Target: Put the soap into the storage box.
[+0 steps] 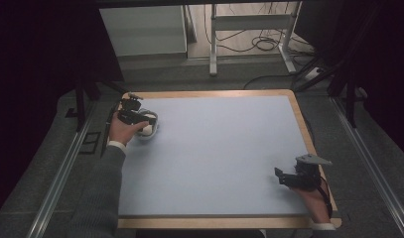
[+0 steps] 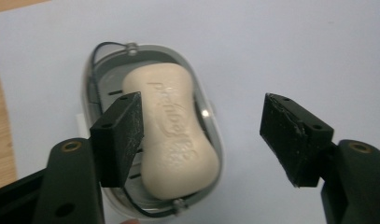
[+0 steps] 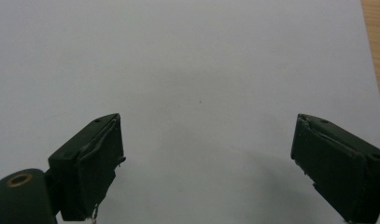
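Soap bar [image 2: 176, 135] in clear dish [image 2: 211, 121], under left tool [image 2: 201, 135] spread wide, right tool [image 3: 206, 163] wide over bare mat [image 3: 201, 60]

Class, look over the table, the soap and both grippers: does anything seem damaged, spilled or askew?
Nothing spilled. The soap lies flat in its dish. Only oddity: the rubber on the right gripper pads looks worn and peeling at the edges.

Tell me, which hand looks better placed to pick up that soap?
The left. Its gripper hangs open right over the soap in its dish, one jaw already beside the bar. The right gripper, also open, sits at the table's opposite near corner over bare mat, so it would probably have to cross over.
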The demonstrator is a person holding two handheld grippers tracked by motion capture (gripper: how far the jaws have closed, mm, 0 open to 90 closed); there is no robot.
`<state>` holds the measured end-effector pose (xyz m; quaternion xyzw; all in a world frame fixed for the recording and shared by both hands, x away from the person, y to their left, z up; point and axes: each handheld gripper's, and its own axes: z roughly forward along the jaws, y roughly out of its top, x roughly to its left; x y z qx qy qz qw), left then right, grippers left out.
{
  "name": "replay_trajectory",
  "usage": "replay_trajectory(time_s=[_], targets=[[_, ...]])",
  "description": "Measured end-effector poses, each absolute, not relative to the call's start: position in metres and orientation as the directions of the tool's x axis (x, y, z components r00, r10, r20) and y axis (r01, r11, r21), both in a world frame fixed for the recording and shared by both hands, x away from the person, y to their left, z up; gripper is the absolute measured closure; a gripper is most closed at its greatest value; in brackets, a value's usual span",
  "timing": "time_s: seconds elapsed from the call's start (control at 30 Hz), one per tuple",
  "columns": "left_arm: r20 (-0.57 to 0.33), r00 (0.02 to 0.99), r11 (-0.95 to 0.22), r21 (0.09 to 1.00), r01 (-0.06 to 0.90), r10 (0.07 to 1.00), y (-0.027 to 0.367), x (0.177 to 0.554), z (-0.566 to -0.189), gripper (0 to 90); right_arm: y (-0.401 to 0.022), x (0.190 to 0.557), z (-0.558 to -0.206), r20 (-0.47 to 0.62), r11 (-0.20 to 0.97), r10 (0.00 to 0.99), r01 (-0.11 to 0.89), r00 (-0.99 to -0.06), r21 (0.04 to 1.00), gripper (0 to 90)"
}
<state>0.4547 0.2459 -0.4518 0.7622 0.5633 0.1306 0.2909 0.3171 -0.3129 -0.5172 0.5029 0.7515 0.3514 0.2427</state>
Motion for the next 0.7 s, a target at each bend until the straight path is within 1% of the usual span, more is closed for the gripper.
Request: replay_trajectory(time_s=[0.13,0.27,0.47,0.6,0.7], targets=[[-0.119,0.370,-0.233,0.593,0.771,0.921,0.240,0.446,-0.450,27.6,-0.313,0.317,-0.518,-0.014,0.251,0.926,0.586,-0.377,0.770,9.1],[-0.122,0.411,-0.262,0.603,0.754,0.903,0.234,0.434,-0.448,27.0,-0.313,0.317,-0.518,-0.014,0.251,0.926,0.585,-0.378,0.771,9.1],[-0.101,0.500,-0.340,0.617,0.710,0.860,0.224,0.411,-0.450,26.0,-0.309,0.317,-0.514,-0.006,0.251,0.920,0.578,-0.392,0.777,9.1],[-0.103,0.532,-0.350,0.647,0.678,0.840,0.222,0.388,-0.455,25.9,-0.308,0.317,-0.514,-0.009,0.255,0.919,0.577,-0.394,0.776,9.1],[-0.111,0.548,-0.354,0.655,0.668,0.829,0.221,0.379,-0.459,25.6,-0.309,0.317,-0.514,-0.009,0.254,0.919,0.576,-0.393,0.777,9.1]])
